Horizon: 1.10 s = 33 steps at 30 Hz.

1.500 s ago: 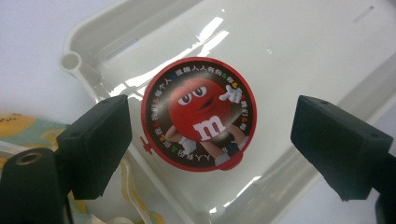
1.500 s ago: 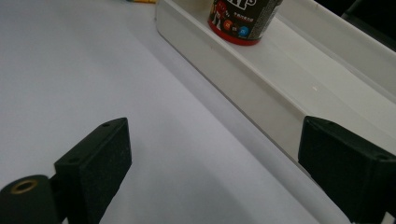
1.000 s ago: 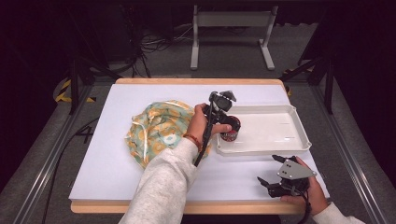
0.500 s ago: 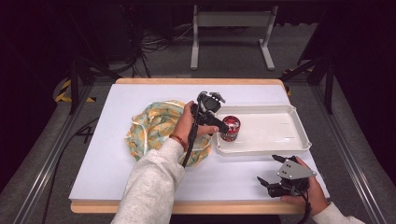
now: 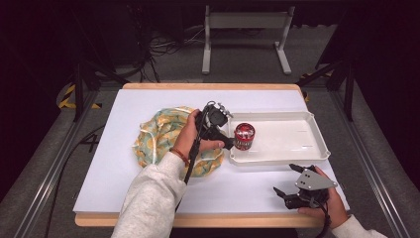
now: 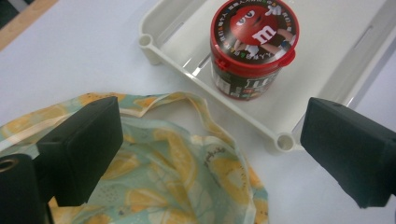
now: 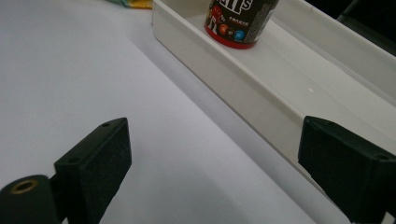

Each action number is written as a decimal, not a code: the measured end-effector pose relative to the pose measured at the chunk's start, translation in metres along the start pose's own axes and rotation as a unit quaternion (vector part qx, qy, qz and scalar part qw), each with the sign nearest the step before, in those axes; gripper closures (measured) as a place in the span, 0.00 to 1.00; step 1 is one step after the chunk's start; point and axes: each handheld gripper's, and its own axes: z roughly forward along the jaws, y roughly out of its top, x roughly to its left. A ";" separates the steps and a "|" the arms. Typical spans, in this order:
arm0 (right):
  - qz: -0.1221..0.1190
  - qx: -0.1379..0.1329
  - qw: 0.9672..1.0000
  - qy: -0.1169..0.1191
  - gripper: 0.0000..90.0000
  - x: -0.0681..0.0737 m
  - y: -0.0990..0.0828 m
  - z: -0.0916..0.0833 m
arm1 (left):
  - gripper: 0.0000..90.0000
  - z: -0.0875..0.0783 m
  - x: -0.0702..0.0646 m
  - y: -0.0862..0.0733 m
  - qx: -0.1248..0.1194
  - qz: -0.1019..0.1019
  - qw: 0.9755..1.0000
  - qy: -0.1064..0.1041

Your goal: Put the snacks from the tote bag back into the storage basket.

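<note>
Candy tub (image 5: pixel 244 136), red lid, upright at the left end of the white tray (image 5: pixel 302 148) — that's where I've got it, standing just inside the tray's near-left corner. In the left gripper view the tub (image 6: pixel 252 46) sits ahead of my jaws, tray wall (image 6: pixel 187 77) between us, and nothing is gripped. My left gripper (image 5: pixel 218 130) hangs over the edge of the bag (image 5: pixel 158 136), jaws spread wide and empty, just beside the tray. The bag (image 6: pixel 177 172), lemon print on pale green, lies crumpled on the white table (image 5: pixel 148 101) right under those jaws. Over on my right, the gripper (image 5: pixel 292 191) rests low near the table's front edge, well apart from the tub, jaws wide and holding nothing. Its view looks along the tray's long wall (image 7: pixel 243 93) toward the tub's base (image 7: pixel 238 23).
</note>
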 end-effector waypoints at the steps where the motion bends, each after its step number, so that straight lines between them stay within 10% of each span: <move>1: 0.001 -0.002 1.000 -0.001 0.12 0.000 0.000 0.000 | 0.08 0.000 0.000 -0.002 0.000 0.002 1.000 -0.002; 33: 0.000 0.006 1.000 -0.002 0.12 0.001 0.000 0.002 | 0.08 -0.020 0.016 -0.073 -0.047 0.063 0.996 0.034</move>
